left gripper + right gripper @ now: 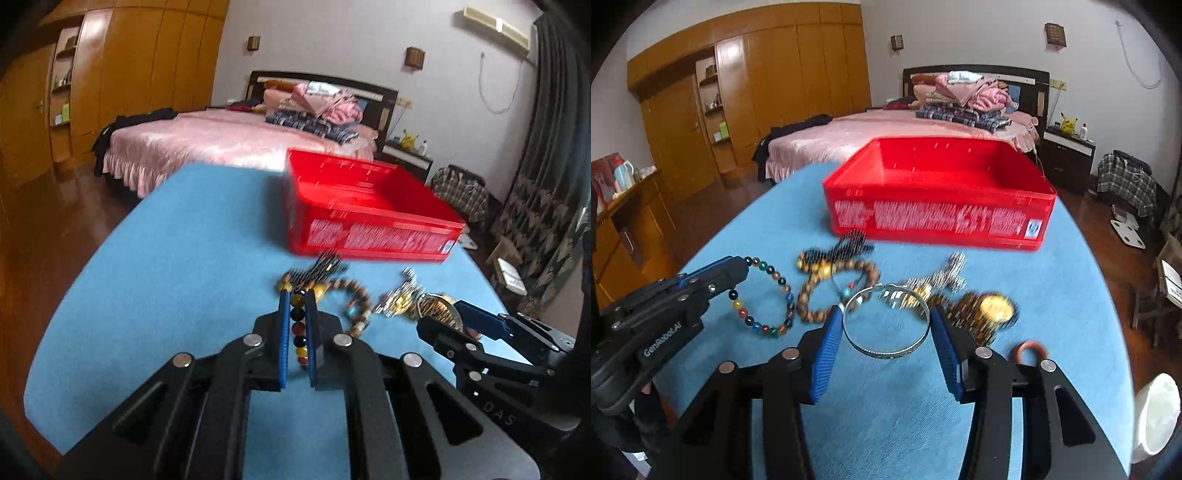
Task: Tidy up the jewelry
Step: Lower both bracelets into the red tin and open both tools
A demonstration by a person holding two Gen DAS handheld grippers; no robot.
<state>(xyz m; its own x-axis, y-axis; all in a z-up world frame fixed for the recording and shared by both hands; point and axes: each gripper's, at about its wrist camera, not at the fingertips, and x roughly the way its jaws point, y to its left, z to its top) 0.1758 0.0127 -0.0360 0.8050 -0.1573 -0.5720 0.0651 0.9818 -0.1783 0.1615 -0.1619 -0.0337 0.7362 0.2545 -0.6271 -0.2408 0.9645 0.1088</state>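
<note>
Red crate (pixel 938 206) empty, left fingers (pixel 297 295) pinch beaded bracelet (pixel 764 295) — right fingers (pixel 886 314) clasp silver bangle (pixel 886 321)

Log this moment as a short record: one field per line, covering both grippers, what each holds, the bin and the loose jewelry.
left gripper: shut on the multicolour bead bracelet
right gripper: closed on the silver bangle, pads at its two sides
red bin: on the blue table cover, beyond the jewelry; no jewelry seen in the part of its inside that shows
loose jewelry: wooden bead bracelet, gold watch, small orange ring
image quality: motion blur in both views
</note>
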